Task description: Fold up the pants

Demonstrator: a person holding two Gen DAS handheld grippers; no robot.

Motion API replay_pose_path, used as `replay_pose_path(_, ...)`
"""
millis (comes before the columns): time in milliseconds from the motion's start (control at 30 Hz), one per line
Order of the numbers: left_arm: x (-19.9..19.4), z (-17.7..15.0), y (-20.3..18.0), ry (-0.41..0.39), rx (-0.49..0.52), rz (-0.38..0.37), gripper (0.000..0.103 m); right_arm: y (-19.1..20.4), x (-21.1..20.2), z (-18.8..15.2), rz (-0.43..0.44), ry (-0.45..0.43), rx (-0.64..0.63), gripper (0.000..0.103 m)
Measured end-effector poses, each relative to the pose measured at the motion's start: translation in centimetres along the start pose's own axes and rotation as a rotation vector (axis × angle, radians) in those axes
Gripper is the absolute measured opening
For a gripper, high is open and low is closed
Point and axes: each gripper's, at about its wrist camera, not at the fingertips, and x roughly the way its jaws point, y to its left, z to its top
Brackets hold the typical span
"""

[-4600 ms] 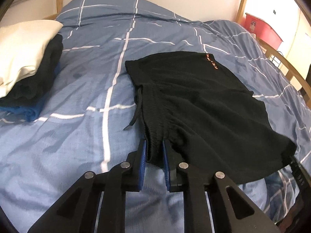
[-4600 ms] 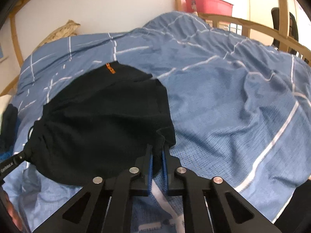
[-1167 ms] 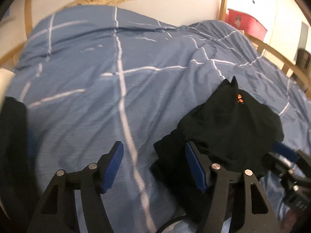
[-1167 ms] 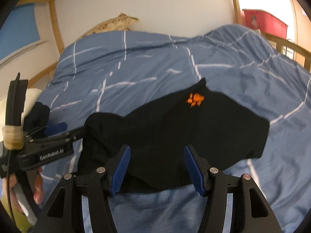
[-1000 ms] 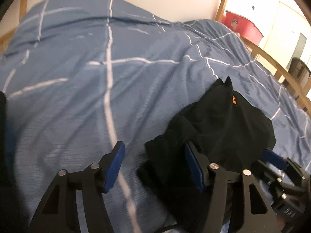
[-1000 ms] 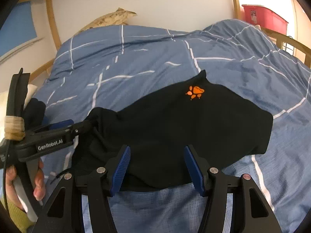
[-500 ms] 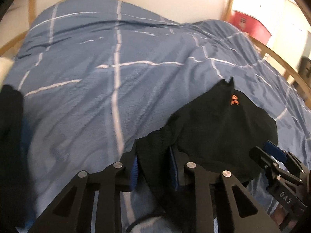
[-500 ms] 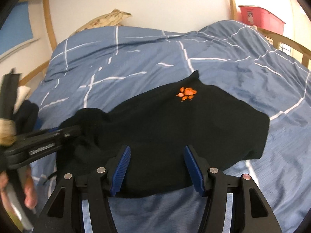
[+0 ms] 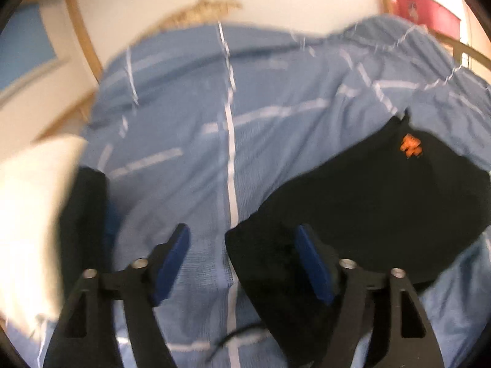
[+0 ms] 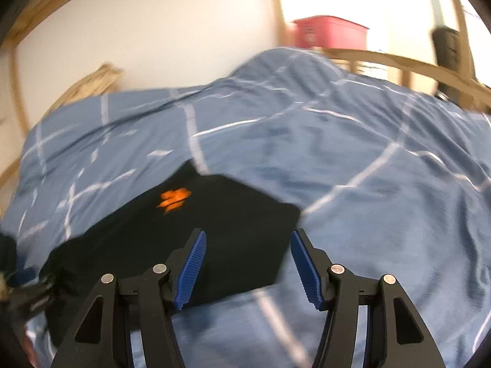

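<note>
From the left wrist, the left hand-held gripper [image 9: 242, 260] has its jaws opening, wide apart; a dark corner of the pants [image 9: 368, 202] lies on the bed [image 9: 190, 116] between the blue pads, but neither pad presses it, so it looks like a release after setting that edge down. The pants sit folded into a compact black shape with the orange logo [image 9: 411, 149] facing up, which suggests the fold is mostly laid and only needs tidying. To the left, a stack [image 9: 46, 214] of folded clothes, white over dark, rests just beside the gripper, probably the place finished items go. From the right wrist, the right hand-held gripper [image 10: 248, 265] stands at a middling spread and holds nothing; the pants [image 10: 214, 236] lie flat beneath and ahead of it, their right edge near the right pad. It appears to hover clear so the fabric settles undisturbed. A red box [image 10: 330, 32] stands beyond the wooden rail [image 10: 399, 61].
</note>
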Motion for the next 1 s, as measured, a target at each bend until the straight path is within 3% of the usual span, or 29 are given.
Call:
replay_pose_path(67, -2.7, -0.5, -0.1, -0.07, 0.004, 0.062, 0.096, -1.3, -0.2, -0.1, 0.027, 0.017, 0.003, 0.059)
replay_pose_path(133, -4.6, -1.2, -0.4, -0.104, 0.013, 0.106, 0.098, -2.2, -0.1, -0.4, 0.06, 0.057, -0.025, 0.059)
replay_pose_path(167, -5.3, -1.5, -0.7, -0.116, 0.029, 0.09, 0.098, -2.3, -0.2, -0.6, 0.072, 0.069, -0.045, 0.059)
replay_pose_path(300, -5.8, -0.3, -2.6, -0.148, 0.124, -0.03, 0.098, -3.6, 0.0, -0.3, 0.155, 0.126, -0.08, 0.059)
replay_pose_path(400, -5.0, 2.8, -4.1, -0.18, 0.194, -0.229, 0.097, -4.5, 0.5, 0.9, 0.149, 0.149, -0.045, 0.059)
replay_pose_path(500, -2.9, 6.6, -6.4, -0.179, 0.275, -0.401, 0.09, -5.2, 1.2, 2.9, 0.119, 0.158, 0.056, 0.059)
replay_pose_path(633, 1.0, 10.4, -10.6, -0.126, 0.455, -0.501, 0.071, -5.7, 2.1, 3.8, 0.105, 0.107, 0.162, 0.059)
replay_pose_path(667, 1.6, 10.8, -11.4, -0.108, 0.484, -0.516, 0.065, -5.5, 2.7, 3.7, 0.096, 0.1, 0.17, 0.059)
replay_pose_path(867, 6.5, 13.3, -16.0, 0.013, 0.562, -0.564, 0.048, -5.9, 6.7, 2.8, 0.094, 0.179, 0.249, 0.058)
replay_pose_path(1000, 8.3, 14.2, -18.4, 0.041, 0.587, -0.578, 0.044, -6.2, 8.3, 2.4, 0.086, 0.207, 0.289, 0.053)
